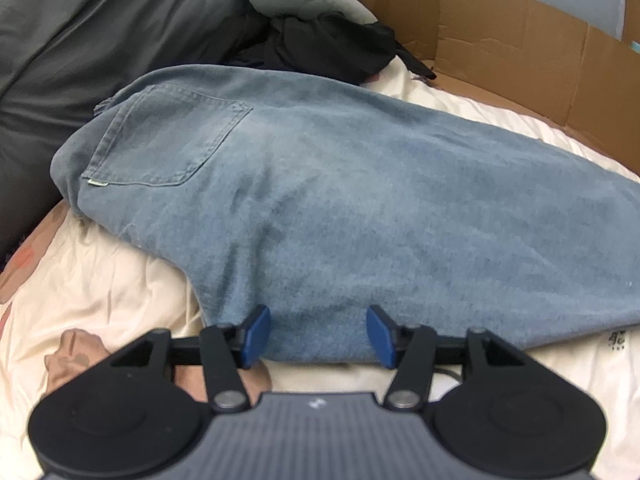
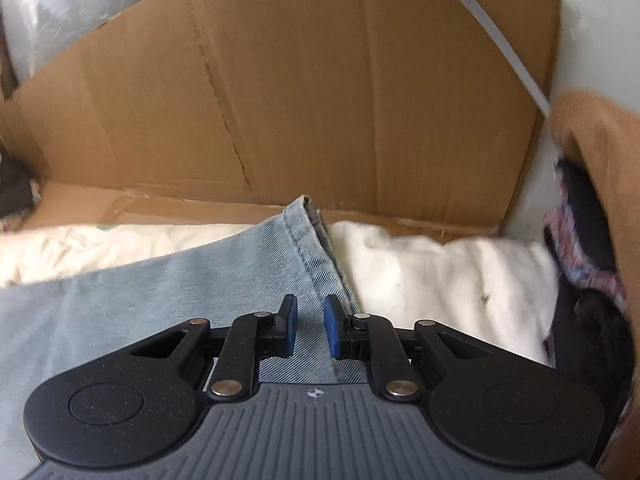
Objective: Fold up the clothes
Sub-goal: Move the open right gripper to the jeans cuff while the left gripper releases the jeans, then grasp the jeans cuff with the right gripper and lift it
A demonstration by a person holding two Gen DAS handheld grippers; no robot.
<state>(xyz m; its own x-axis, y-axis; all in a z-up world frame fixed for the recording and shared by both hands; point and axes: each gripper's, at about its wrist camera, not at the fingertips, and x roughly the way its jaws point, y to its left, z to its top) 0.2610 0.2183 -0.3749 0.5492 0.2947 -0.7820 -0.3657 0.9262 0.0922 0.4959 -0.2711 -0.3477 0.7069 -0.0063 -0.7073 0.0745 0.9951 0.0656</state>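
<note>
Though the jeans already lie folded leg over leg on the cream bedding, they look like thick denim: heavy for cloth, limp across a wide span, yet stiff enough along seams and hems to hold a crease. They stretch across the bed, the seat and back pocket toward the dark grey cushion, the legs running off toward the cardboard that lines the far side.

The left gripper sits at the near edge of the denim, its blue pads spread wide with cloth between them, not yet pinched. The right gripper hovers low over the leg end, close to the stitched hem, jaws parted only narrowly with nothing clamped between them.

Good places to grip, I judge, are the doubled hem and the thick side seam (single-layer denim would likely sag and slip out). Lifting both layers together should keep the legs aligned when the ends are carried toward the waistband.
</note>
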